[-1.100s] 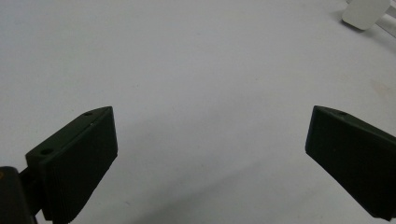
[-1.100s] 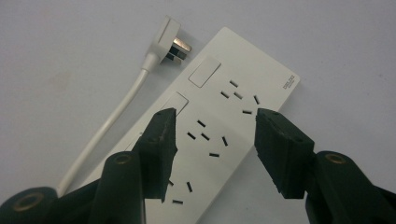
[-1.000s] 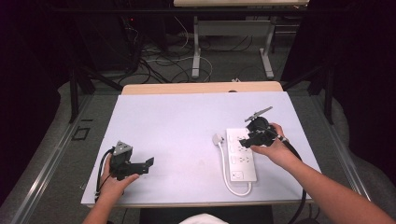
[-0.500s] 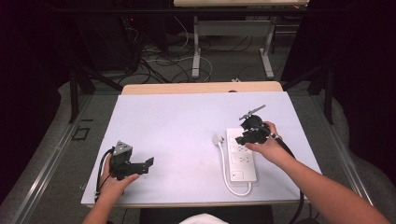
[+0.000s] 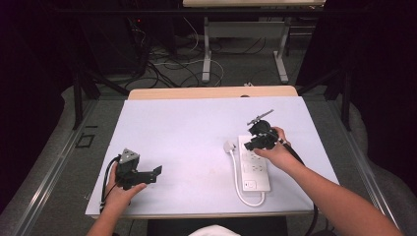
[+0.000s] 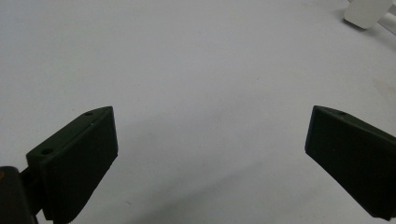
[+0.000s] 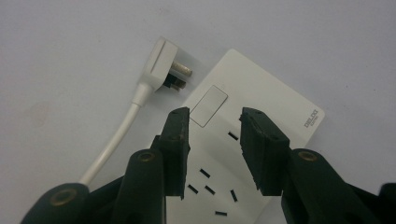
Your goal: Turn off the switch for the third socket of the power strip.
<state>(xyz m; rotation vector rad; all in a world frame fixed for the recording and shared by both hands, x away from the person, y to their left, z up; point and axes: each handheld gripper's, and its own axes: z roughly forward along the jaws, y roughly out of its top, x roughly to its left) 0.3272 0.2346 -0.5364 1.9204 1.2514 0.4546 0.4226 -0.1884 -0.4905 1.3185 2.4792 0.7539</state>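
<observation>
A white power strip [image 5: 255, 169] lies flat on the right half of the white table [image 5: 187, 132]. Its own white plug [image 5: 229, 146] rests unplugged on the table just left of the strip's far end, and its cable [image 5: 239, 189] loops back to the near end. My right gripper [image 5: 250, 143] hovers over the far end of the strip. In the right gripper view its jaws [image 7: 215, 114] have just been closing and stand part-open above the strip's switch with nothing between them. The plug [image 7: 161, 65] lies ahead to the left. My left gripper [image 5: 153, 173] rests near the front left, jaws [image 6: 210, 112] wide open.
The table's front edge [image 5: 196, 215] runs close below both hands. A wooden strip [image 5: 211, 92] borders the far side. Beyond the table are desk legs and floor cables [image 5: 167, 64]. A corner of the plug [image 6: 366, 11] shows far off in the left gripper view.
My right gripper has shifted left along the far end of the power strip, towards the plug, and its jaws have narrowed. The left hand and gripper have stayed put.
</observation>
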